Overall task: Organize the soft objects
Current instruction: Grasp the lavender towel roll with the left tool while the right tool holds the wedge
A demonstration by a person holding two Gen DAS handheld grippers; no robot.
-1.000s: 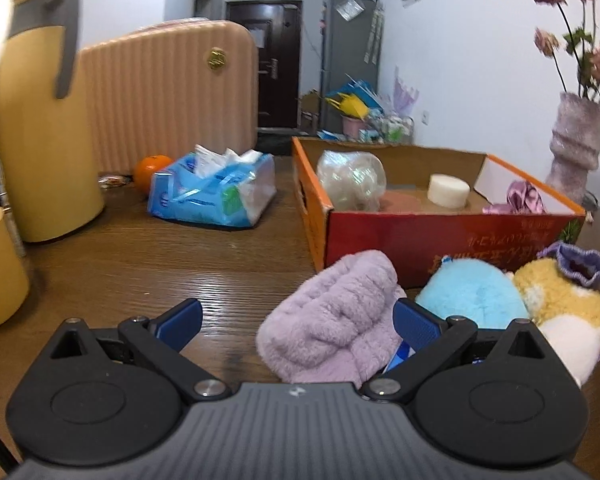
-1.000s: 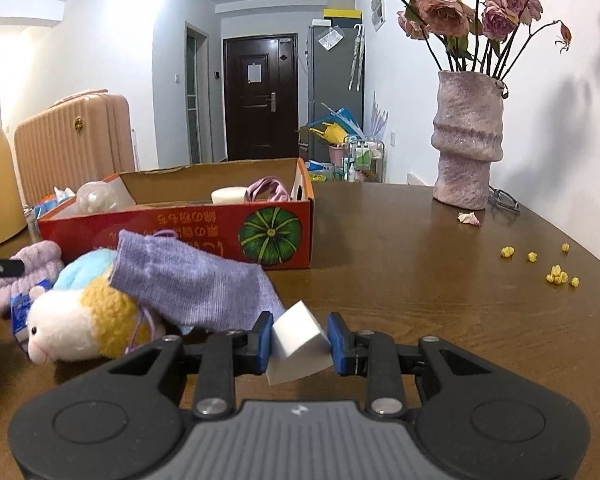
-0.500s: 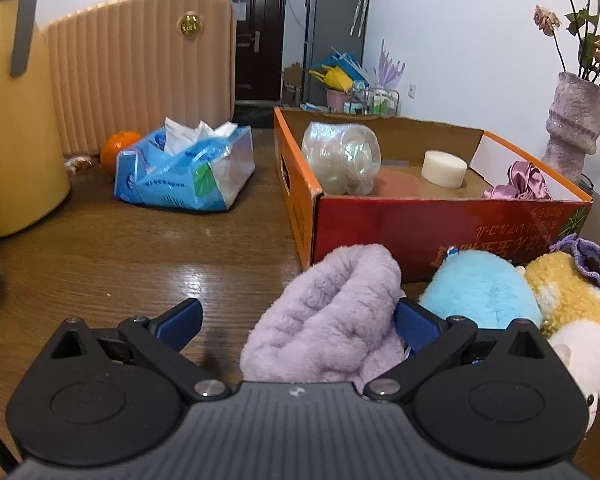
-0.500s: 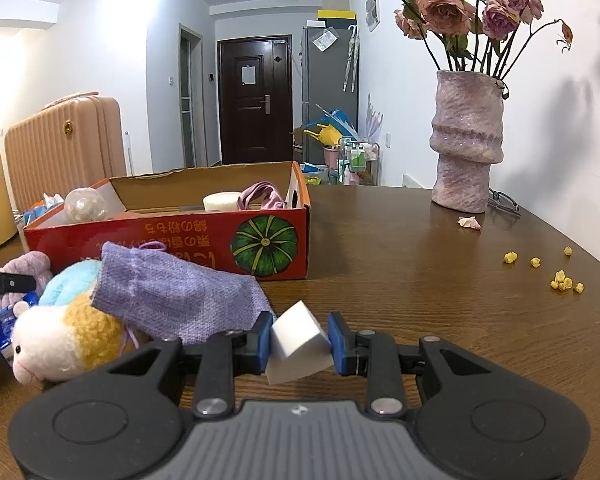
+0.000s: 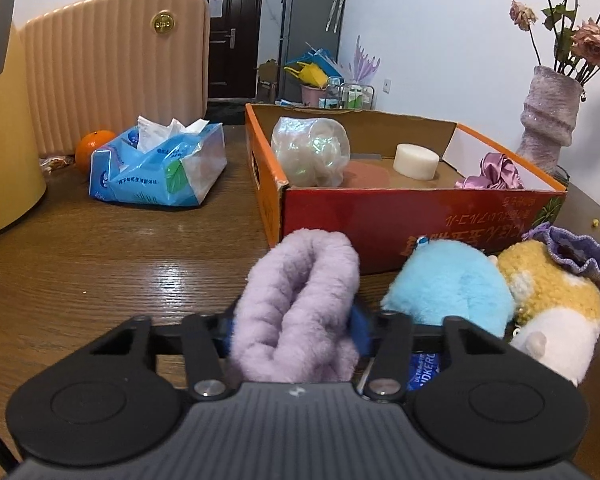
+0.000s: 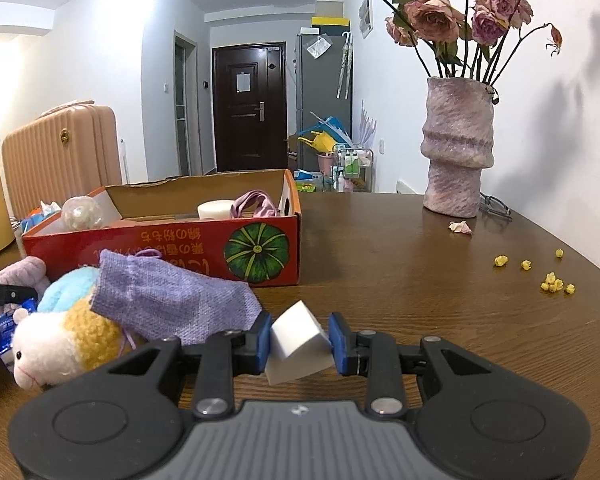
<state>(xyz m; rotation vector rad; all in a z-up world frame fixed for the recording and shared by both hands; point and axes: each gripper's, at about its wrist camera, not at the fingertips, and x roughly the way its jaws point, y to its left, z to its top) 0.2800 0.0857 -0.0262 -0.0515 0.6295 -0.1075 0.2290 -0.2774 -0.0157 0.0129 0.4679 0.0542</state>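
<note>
The left gripper [image 5: 294, 326] is clenched on the lilac fluffy roll [image 5: 300, 304], folded double, its long axis running from the gripper toward the far orange box [image 5: 400, 216]. The right gripper [image 6: 298, 340] squeezes a white sponge block [image 6: 296, 342], tilted, above the surface [image 6: 420, 280], right of the plush toy [image 6: 64, 336].

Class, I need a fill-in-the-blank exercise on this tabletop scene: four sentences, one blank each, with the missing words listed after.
1. The left hand-held gripper is shut on a fluffy ____ item.
2. The right hand-held gripper clamps a white ____.
3. The box shows a green ____ on its front.
4. The purple pouch lies partly over the ____ toy.

Missing words: lilac; sponge; pumpkin; plush
</note>
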